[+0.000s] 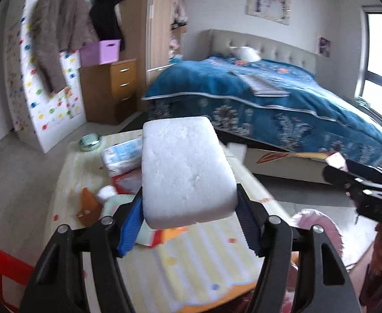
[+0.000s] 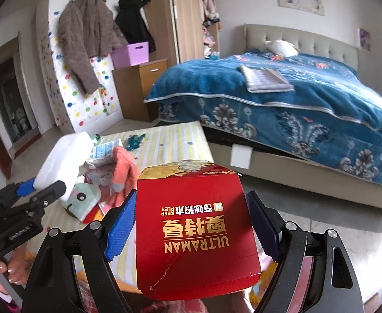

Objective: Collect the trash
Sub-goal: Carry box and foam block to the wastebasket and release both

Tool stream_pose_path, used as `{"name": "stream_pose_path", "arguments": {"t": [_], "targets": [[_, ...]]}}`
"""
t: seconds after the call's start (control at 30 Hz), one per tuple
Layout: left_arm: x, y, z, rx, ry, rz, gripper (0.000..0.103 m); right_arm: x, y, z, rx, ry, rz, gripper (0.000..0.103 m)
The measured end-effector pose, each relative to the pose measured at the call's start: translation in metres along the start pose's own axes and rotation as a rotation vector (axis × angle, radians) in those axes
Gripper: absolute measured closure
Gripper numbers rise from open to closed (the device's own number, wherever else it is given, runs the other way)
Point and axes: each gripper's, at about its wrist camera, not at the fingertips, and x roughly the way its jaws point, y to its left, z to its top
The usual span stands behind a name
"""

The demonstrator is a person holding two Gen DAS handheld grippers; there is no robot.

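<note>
Left wrist view: the left gripper [image 1: 189,208] held a white foam block [image 1: 185,172] crosswise between its ribbed blue pads [image 1: 132,220], which pressed on the block's two long sides. The block was a thick rounded slab with a pitted, grainy surface; its near end lay level with the pads and the rest stuck forward past the fingertips, clear of the table [image 1: 164,266] beneath. That table wore a yellow-striped cloth with coloured dots. On it, beyond the block, lay a soft plastic pack of tissues [image 1: 120,156], a round green tin [image 1: 89,140] and a brown felt piece [image 1: 88,208].

In the right wrist view, the right gripper [image 2: 191,230] held a red cardboard box [image 2: 193,234] flat between its ribbed blue pads [image 2: 120,230], jaws standing wide on the box's side edges. The box was glossy, printed in gold with "ULTRAMAN" upside down to the camera, with a tear at its near edge; its far end reached past the fingertips. To the left, the other gripper carried the foam block above a heap of cloth items: a coral knitted piece [image 2: 124,172] and a pale green plush toy [image 2: 82,198]. A hand [image 2: 0,268] showed at the lower left.

Behind the table stood a bed [image 2: 282,99] under a fleecy blue floral blanket.
</note>
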Motion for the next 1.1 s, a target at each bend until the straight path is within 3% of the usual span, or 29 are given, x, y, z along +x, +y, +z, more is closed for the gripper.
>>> {"name": "stream_pose_path", "arguments": {"t": [0.27,0.63,0.93,1.0,1.1], "targets": [[0.018,-0.080,-0.017,0.095,0.041,-0.158,0.038,-0.036,-0.046,-0.030,0.043,0.014,-0.134,0.022],[0.057,-0.203,-0.036,0.258,0.105,-0.385,0.037,-0.056,-0.143,-0.084,0.177,0.103,-0.328,0.022],[0.096,-0.236,-0.049,0.254,0.211,-0.456,0.035,-0.038,-0.191,-0.108,0.222,0.186,-0.362,0.022],[0.101,-0.236,-0.049,0.247,0.224,-0.454,0.033,-0.028,-0.197,-0.111,0.223,0.211,-0.353,0.021],[0.108,-0.238,-0.048,0.245,0.230,-0.457,0.022,-0.013,-0.202,-0.116,0.221,0.243,-0.355,0.020]]}}
